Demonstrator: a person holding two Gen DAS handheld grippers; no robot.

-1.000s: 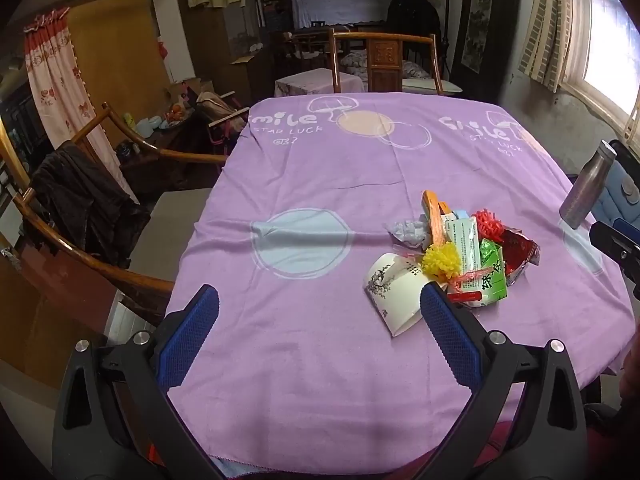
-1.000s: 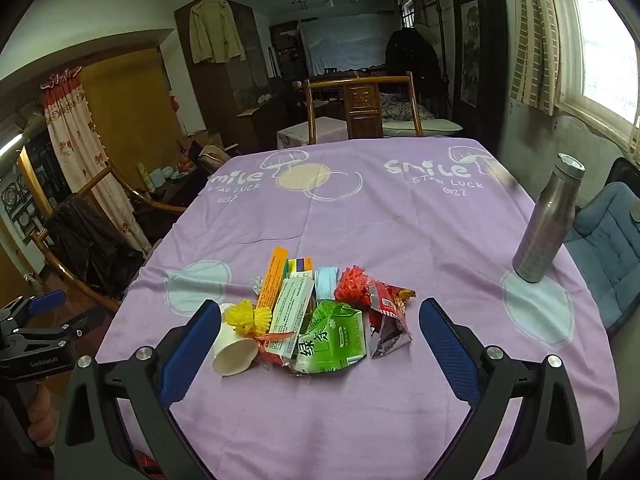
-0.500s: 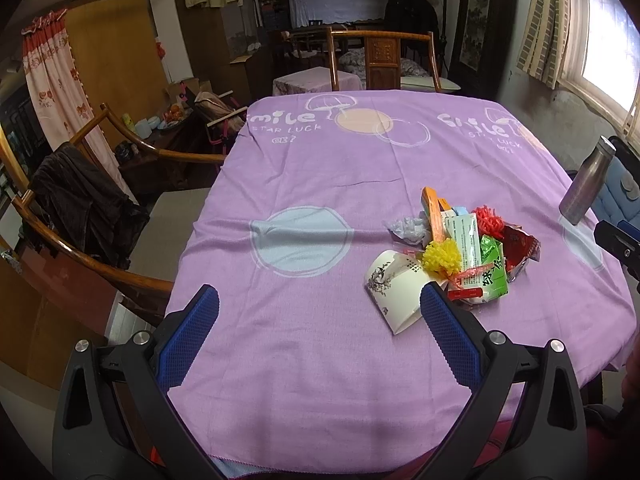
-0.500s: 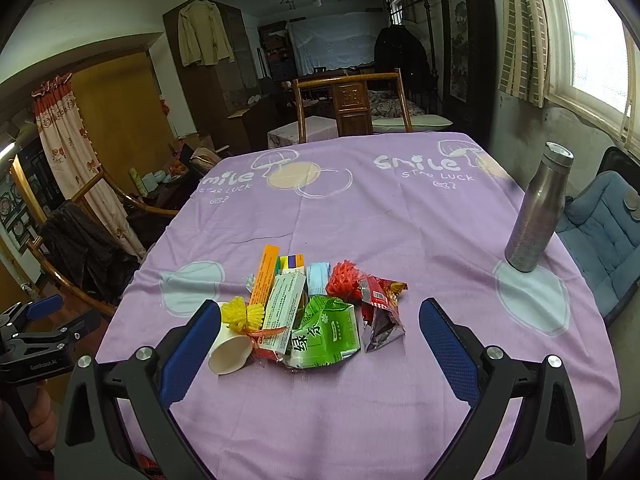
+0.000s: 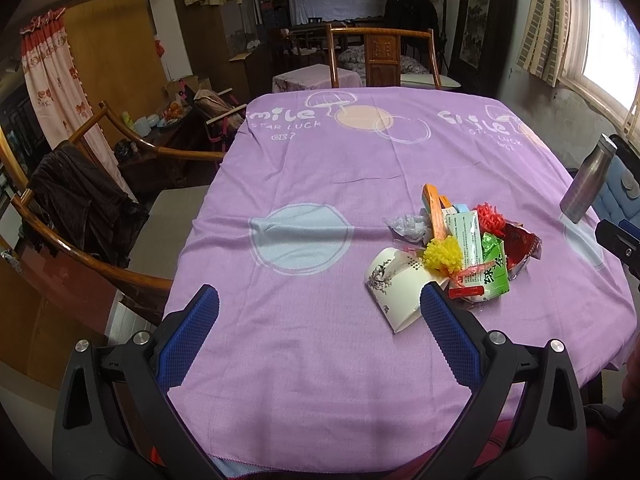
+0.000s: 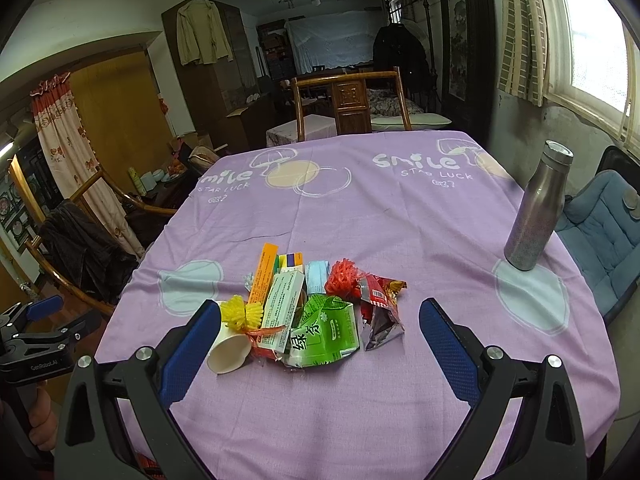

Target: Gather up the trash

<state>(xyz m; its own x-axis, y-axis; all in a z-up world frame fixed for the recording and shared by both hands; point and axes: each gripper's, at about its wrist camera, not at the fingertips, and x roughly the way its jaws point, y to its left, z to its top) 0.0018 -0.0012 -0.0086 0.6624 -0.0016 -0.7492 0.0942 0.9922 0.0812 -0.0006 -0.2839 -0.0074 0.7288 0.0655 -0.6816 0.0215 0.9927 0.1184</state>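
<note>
A pile of trash lies on the purple tablecloth [image 5: 304,160] [image 6: 420,216]: a tipped paper cup [image 5: 394,292] [image 6: 230,351], a yellow pompom [image 5: 444,255] [image 6: 239,312], a green carton [image 5: 496,276] [image 6: 326,330], a red wrapper [image 5: 520,240] [image 6: 380,300], an orange box [image 5: 434,212] [image 6: 264,268] and crumpled plastic [image 5: 408,226]. My left gripper [image 5: 320,300] is open over the near edge, left of the pile, holding nothing. My right gripper [image 6: 320,312] is open and empty, facing the pile from just short of it.
A steel bottle [image 5: 586,180] [image 6: 538,208] stands upright at the table's right side. Wooden chairs surround the table: one at the far end [image 5: 380,54] [image 6: 352,104], one with a dark garment at the left [image 5: 80,204]. A blue cushioned seat [image 6: 604,220] is at the right.
The right gripper has drawn back and risen slightly, so the pile sits a little farther ahead. The left gripper shifted only slightly. Nothing was taken hold of.
</note>
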